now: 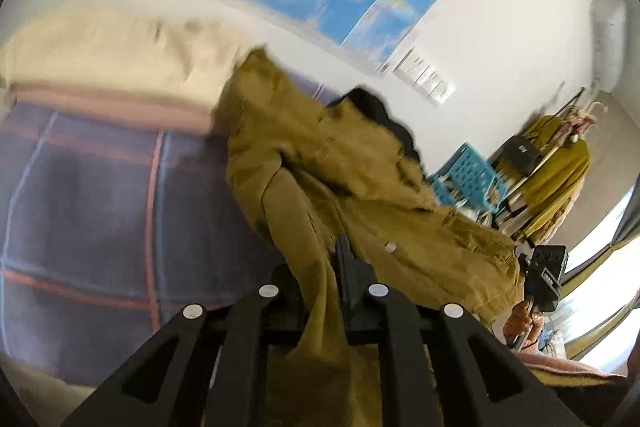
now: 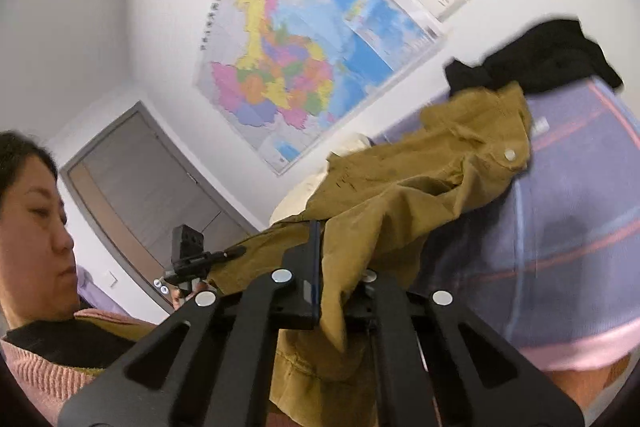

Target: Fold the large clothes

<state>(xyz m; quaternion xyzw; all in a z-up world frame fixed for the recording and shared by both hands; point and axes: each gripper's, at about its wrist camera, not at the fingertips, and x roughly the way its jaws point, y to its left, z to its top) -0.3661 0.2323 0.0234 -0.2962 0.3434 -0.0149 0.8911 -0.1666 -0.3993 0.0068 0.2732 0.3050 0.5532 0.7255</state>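
Bed: we see its purple plaid cover (image 1: 92, 195) filling the left of the left wrist view and the right of the right wrist view (image 2: 568, 211), with a pink edge along its side.
Pillow: a cream pillow (image 1: 120, 47) lies at the far left of the bed, against the white wall.
Map: a coloured wall map (image 2: 288, 59) hangs on the far wall above the bed.
Person: we see a pink knitted sleeve (image 2: 40, 371) at the left of the right wrist view.
Left hand-held gripper (image 1: 320, 267): its jaws are closed on a fold of the mustard jacket, and the cloth hangs down between the black fingers.
Mustard jacket (image 1: 360, 195): it is lifted off the bed and stretched between our two hand-held grippers, with its far end trailing toward the bed; a pale button shows on it.
Black garment (image 2: 536, 55): it lies on the bed just beyond the jacket's far end.
Right hand-held gripper (image 2: 340, 267): its jaws are clamped on another edge of the jacket, and the cloth drapes over the near side of the fingers.
Blue crate (image 1: 468, 179): it stands at the right, near a clothes rack (image 1: 556, 163) with a yellow garment on it.
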